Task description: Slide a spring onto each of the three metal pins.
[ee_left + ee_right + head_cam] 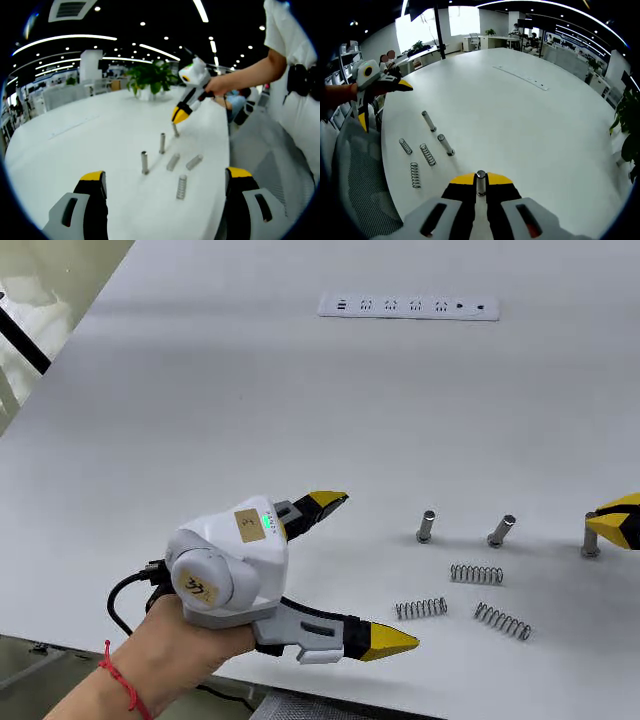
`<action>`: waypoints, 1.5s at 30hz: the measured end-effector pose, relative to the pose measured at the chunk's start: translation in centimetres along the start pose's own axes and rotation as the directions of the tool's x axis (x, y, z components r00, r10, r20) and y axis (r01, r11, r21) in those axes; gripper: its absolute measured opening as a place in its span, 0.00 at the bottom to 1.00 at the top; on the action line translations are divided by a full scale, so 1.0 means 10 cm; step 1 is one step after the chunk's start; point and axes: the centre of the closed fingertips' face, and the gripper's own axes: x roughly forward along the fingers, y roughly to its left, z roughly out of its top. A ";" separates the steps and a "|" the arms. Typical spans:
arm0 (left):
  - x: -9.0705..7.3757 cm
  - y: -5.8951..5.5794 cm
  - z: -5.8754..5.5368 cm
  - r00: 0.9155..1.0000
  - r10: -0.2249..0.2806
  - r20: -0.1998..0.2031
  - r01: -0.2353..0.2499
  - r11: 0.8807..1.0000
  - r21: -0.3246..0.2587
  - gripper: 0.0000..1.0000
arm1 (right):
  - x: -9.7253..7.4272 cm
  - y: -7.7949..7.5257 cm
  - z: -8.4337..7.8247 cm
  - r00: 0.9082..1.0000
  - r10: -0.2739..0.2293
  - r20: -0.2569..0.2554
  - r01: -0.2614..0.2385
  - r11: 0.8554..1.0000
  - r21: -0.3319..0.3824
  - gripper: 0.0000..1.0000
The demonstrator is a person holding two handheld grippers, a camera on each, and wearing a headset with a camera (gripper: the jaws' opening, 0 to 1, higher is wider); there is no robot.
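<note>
The end pin (591, 540) is being clamped between the closed jaws of the right gripper (480, 180). The left gripper (372, 570) is being held above the white table (300, 390), jaws spread wide. Three springs (476, 573) are being seen lying loose near the two other pins (426, 526), standing bare.

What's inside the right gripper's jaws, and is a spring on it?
A metal pin stands upright between the right gripper's jaws, which grip its sides. Its top is bare, and nothing is slid onto it. In the right gripper view the jaws hide its base.
</note>
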 end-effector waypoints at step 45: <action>0.01 -0.01 0.06 1.000 -0.003 0.002 0.003 1.000 0.001 1.00 | -0.08 0.01 -0.01 1.000 -0.003 0.029 0.002 1.000 0.012 0.09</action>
